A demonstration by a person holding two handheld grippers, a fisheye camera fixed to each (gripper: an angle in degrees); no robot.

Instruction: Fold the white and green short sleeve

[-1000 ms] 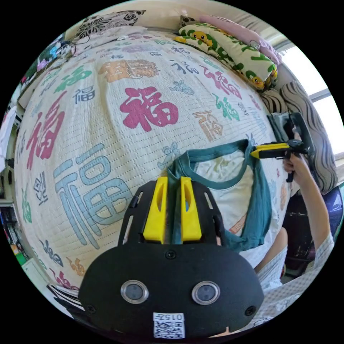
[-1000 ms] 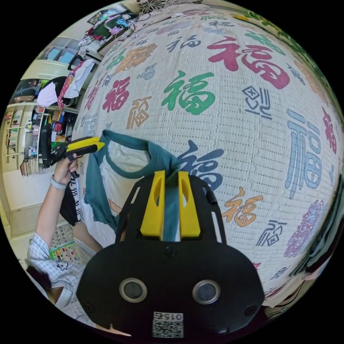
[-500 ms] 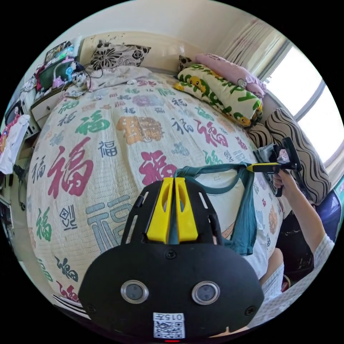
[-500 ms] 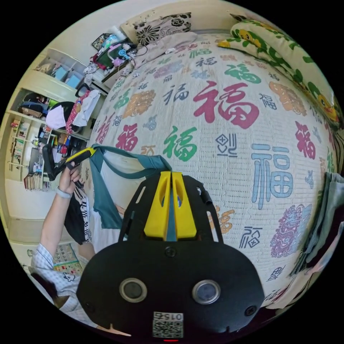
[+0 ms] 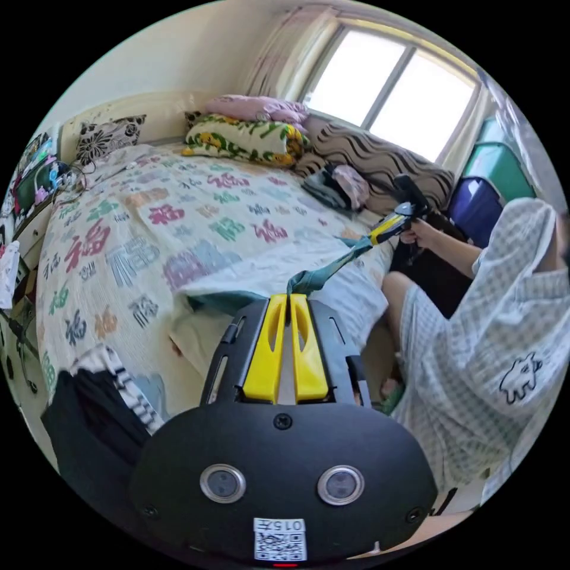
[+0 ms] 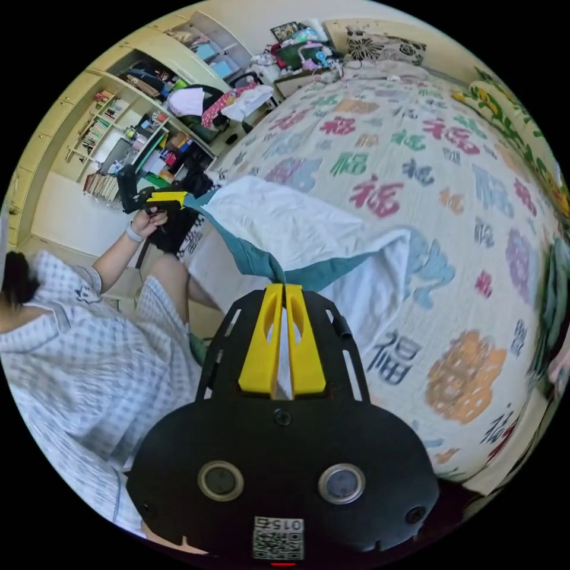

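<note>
In the left gripper view, the left gripper (image 5: 289,297) has its yellow jaws pressed together on the green edge of the shirt (image 5: 320,274). That green edge runs taut from the jaws up to the right gripper (image 5: 380,228), which a hand (image 5: 418,233) holds out over the side of the bed (image 5: 178,237). The shirt's white body spreads over the near edge of the patterned bedspread (image 5: 119,237). A person in a checked top (image 5: 493,356) sits just beside the bed, knee close to the hanging cloth. Folded quilts (image 5: 249,130) and a striped cushion (image 5: 380,163) are piled along the window (image 5: 404,89) side, with small clothes (image 5: 338,184) lying near them. A black and striped heap of clothes (image 5: 101,380) sits at the bed's near corner.

In the right gripper view, the right gripper (image 6: 284,294) is clamped on the green trim where it bunches at the jaw tips. The shirt (image 6: 285,219) lies white side up, draped across the bed's edge. Its green edge stretches to the left gripper (image 6: 172,197), clenched on the far corner and held by a hand (image 6: 148,219). Behind that hand stand cluttered shelves (image 6: 136,136) and a chair heaped with clothes (image 6: 208,101). The person's checked top (image 6: 77,356) sits beside the bed.
</note>
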